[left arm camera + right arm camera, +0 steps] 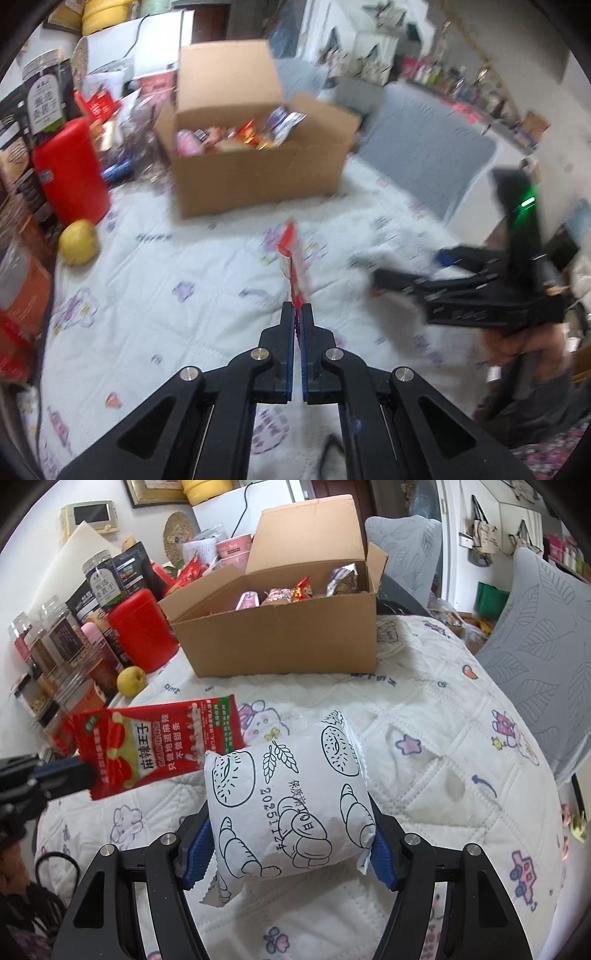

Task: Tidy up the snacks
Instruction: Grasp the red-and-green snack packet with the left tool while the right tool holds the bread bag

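Left gripper [297, 314] jaws clench a red snack packet [155, 747] reading 麻辣王子; right gripper [291, 843] jaws grasp a white bread bag [288, 805] stamped 20251124.

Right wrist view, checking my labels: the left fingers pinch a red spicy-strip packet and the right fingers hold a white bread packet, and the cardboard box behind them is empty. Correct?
Not quite: the cardboard box already holds several wrapped snacks, as the right wrist view shows. The rest stands.

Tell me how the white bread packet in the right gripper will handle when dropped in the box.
The white bread packet looks puffy and soft, so the right gripper probably dents it. Likely light for its size. Its loose crimped end may flop and catch on the cardboard box.
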`<state>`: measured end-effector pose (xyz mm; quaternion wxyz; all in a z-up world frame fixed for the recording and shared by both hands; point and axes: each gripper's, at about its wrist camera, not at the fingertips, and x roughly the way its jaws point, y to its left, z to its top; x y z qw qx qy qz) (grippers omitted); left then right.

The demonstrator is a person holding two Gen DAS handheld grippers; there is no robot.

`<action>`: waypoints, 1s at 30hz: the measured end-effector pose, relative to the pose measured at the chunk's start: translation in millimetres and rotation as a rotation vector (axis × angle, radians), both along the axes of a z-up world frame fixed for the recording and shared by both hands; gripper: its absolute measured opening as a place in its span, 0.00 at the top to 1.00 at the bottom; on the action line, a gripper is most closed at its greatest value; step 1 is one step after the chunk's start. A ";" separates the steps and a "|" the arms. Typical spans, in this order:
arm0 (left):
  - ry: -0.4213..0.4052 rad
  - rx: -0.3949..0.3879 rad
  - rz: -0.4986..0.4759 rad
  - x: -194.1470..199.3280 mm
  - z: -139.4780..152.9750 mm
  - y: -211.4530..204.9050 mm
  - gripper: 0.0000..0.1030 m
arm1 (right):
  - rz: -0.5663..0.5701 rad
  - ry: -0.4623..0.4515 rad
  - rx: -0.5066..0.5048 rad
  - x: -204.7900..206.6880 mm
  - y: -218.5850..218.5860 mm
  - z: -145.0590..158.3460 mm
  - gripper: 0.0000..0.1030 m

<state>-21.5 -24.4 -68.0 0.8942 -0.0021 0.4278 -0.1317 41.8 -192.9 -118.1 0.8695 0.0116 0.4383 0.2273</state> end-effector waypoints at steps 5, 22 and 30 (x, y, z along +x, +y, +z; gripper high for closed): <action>0.062 0.039 0.067 2.5 -21.3 4.2 0.96 | 0.002 0.004 -0.006 -3.5 0.2 -1.8 0.32; -0.046 0.075 0.054 21.8 -13.3 2.8 0.01 | -0.013 0.014 -0.001 0.5 -3.6 -3.4 0.32; 0.059 0.024 -0.019 62.3 -39.1 -9.9 0.02 | -0.033 0.029 -0.012 9.9 -9.1 -6.1 0.32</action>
